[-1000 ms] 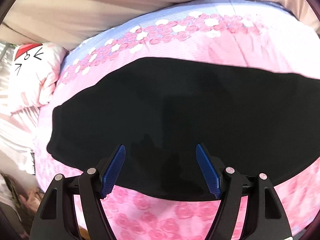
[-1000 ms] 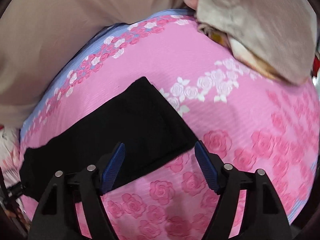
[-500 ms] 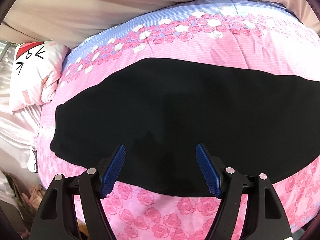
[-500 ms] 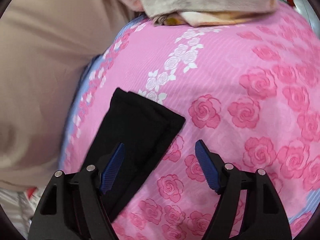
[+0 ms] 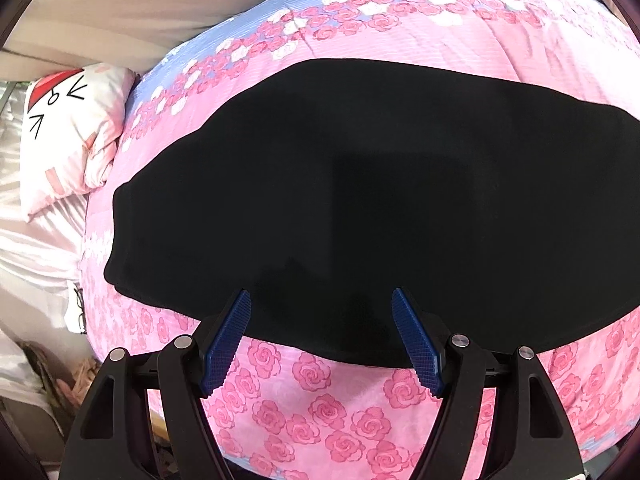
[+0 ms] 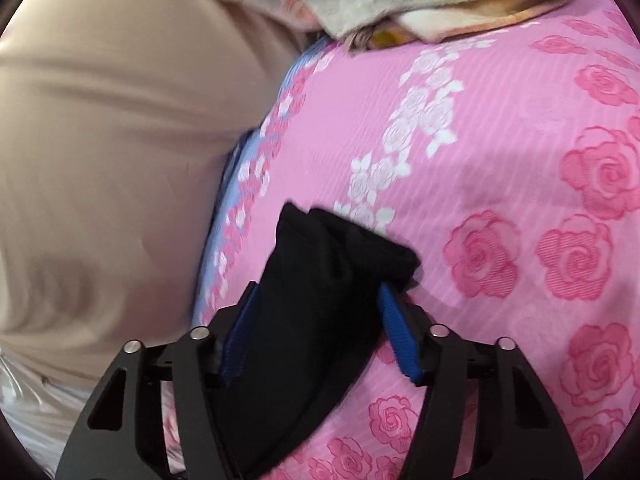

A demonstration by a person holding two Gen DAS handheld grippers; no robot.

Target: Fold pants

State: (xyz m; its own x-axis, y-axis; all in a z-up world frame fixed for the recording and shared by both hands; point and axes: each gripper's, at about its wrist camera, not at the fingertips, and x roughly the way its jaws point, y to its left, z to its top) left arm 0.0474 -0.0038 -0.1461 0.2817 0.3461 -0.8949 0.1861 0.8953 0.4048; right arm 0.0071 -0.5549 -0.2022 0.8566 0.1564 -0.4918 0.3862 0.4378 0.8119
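The black pants (image 5: 360, 200) lie flat, lengthwise across the pink rose bedspread (image 5: 320, 400), and the right gripper (image 6: 316, 316) has just been closing on their bunched end while the left gripper (image 5: 320, 328) hangs open over the near edge, gripping nothing.

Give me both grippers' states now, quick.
Left gripper: open, empty, over the black pants.
Right gripper: jaws just closing around the pants' end, fabric bunched between them.

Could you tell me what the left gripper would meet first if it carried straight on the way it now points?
Most likely the black pants, which lie flat on the pink rose-print quilt right ahead of the open left gripper; depth is uncertain.
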